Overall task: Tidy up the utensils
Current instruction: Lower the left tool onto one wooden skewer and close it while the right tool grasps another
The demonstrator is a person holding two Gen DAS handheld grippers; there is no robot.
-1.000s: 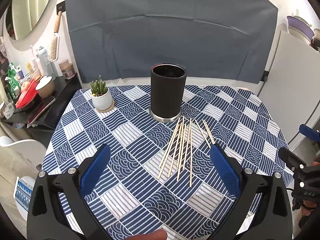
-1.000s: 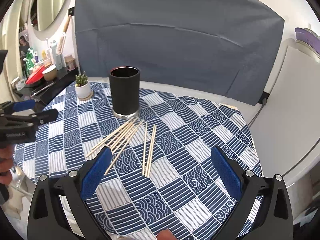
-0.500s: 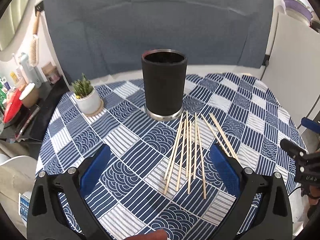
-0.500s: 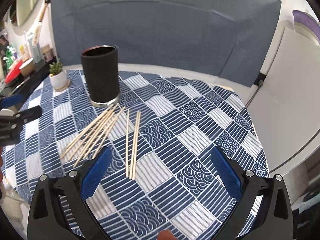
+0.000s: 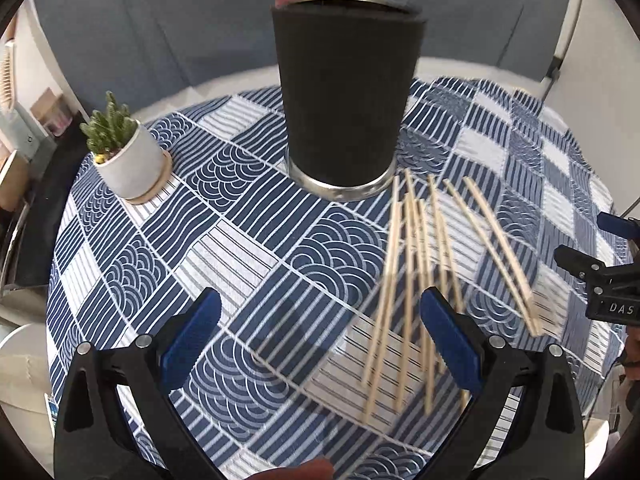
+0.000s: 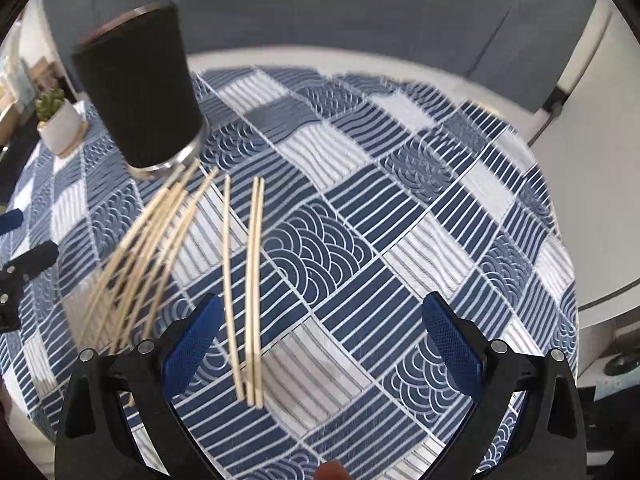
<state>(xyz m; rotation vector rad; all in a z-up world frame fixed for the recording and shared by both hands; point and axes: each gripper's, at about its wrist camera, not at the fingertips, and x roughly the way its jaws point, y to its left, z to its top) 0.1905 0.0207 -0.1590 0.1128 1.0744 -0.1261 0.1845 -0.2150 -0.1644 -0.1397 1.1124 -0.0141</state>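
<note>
A tall black cylindrical holder (image 5: 344, 92) with a metal base stands upright on the blue patterned tablecloth (image 5: 224, 248); it also shows in the right wrist view (image 6: 140, 92). Several wooden chopsticks (image 5: 416, 280) lie loose in front of it, fanned out on the cloth. In the right wrist view one bunch (image 6: 144, 248) lies to the left and three sticks (image 6: 250, 288) lie nearer the middle. My left gripper (image 5: 318, 332) is open and empty above the cloth, left of the sticks. My right gripper (image 6: 320, 336) is open and empty, its left finger beside the three sticks.
A small cactus in a white pot (image 5: 128, 156) stands on a coaster left of the holder. A grey backdrop (image 5: 200, 20) hangs behind the table. The right gripper's body (image 5: 600, 280) shows at the right edge of the left wrist view.
Both grippers have moved forward and lower toward the table; the holder and chopsticks now look much larger. Both grippers stay open. The chopsticks have not moved.
</note>
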